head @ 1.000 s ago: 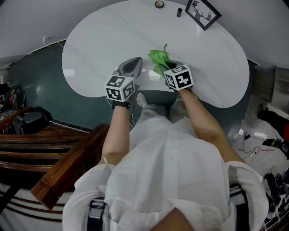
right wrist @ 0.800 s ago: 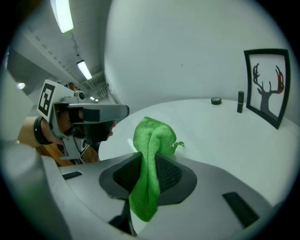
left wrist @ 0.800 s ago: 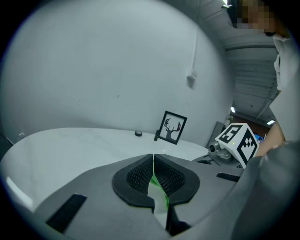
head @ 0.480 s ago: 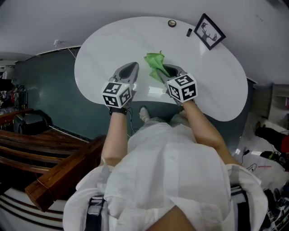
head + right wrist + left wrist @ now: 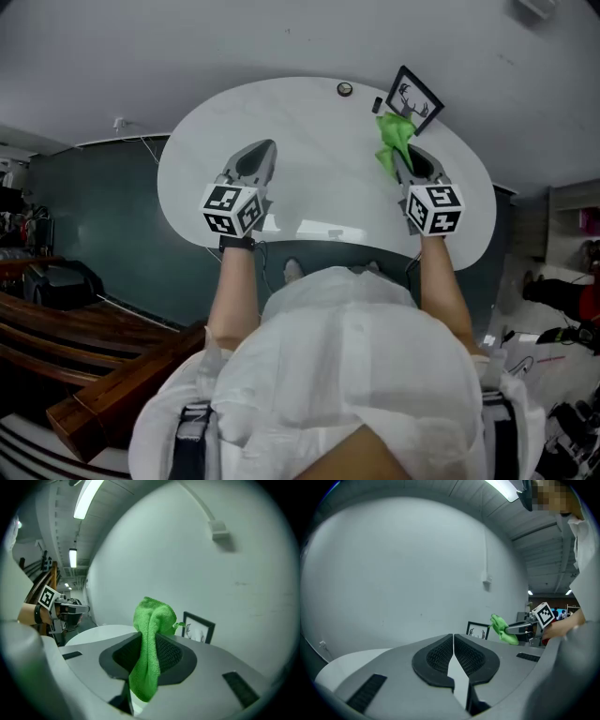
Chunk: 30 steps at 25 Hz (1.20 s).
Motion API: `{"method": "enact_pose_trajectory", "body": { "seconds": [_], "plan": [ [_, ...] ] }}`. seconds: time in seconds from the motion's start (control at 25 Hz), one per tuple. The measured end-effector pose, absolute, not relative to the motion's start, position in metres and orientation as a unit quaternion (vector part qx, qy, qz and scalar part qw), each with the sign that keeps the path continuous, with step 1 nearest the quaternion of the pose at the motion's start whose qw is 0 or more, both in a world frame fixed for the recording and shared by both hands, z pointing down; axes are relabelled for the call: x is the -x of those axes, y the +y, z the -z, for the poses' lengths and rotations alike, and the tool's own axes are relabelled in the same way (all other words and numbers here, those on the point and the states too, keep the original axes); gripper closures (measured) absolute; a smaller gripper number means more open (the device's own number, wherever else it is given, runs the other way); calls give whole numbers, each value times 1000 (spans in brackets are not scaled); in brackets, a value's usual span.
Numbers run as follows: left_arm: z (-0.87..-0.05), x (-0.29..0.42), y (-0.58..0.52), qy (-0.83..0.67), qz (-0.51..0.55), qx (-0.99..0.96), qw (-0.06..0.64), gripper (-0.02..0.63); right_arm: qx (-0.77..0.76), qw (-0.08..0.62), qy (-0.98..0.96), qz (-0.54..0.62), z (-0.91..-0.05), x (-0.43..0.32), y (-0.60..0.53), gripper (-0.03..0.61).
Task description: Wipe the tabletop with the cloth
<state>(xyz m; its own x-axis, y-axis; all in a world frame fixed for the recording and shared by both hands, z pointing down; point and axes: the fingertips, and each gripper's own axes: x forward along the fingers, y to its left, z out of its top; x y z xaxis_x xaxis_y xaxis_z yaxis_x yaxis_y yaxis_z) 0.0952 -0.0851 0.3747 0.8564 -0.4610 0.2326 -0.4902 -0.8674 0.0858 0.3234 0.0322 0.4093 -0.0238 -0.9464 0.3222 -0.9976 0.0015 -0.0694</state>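
A bright green cloth (image 5: 393, 141) (image 5: 151, 644) is pinched in my right gripper (image 5: 405, 161) (image 5: 151, 634), which is shut on it and held over the right side of the white oval tabletop (image 5: 309, 159). The cloth bunches up past the fingertips and hangs down between the jaws. My left gripper (image 5: 255, 161) (image 5: 453, 641) is shut with nothing in it, over the left part of the table. In the left gripper view the green cloth (image 5: 502, 629) and the right gripper (image 5: 525, 626) show at the right.
A black-framed deer picture (image 5: 413, 99) (image 5: 199, 626) stands at the table's far right, just beyond the cloth. A small round object (image 5: 345, 89) and a small dark item (image 5: 377, 104) sit at the far edge. A grey wall lies behind; wooden furniture (image 5: 84, 375) is at lower left.
My right gripper has carried the cloth from the table's near middle out to the far right, close to the picture frame. The left gripper has stayed about where it was.
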Motion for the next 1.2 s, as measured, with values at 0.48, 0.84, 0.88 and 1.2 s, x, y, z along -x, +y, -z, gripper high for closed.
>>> {"method": "enact_pose_trajectory", "body": {
  "seconds": [0.48, 0.84, 0.88, 1.2],
  "plan": [
    [-298, -98, -80, -243, -37, -969, 24, 594, -791, 79, -605, -57, -332, -397, 137, 495],
    [-283, -87, -67, -237, -35, -971, 13, 594, -791, 92, -604, -38, -316, -388, 148, 497],
    [-282, -85, -67, -238, -36, -971, 12, 594, -790, 93, -604, -35, -314, -387, 148, 497],
    [-281, -66, -67, -255, -31, -966, 18, 594, -783, 96, -614, -24, -309, -380, 145, 497]
  ]
}}
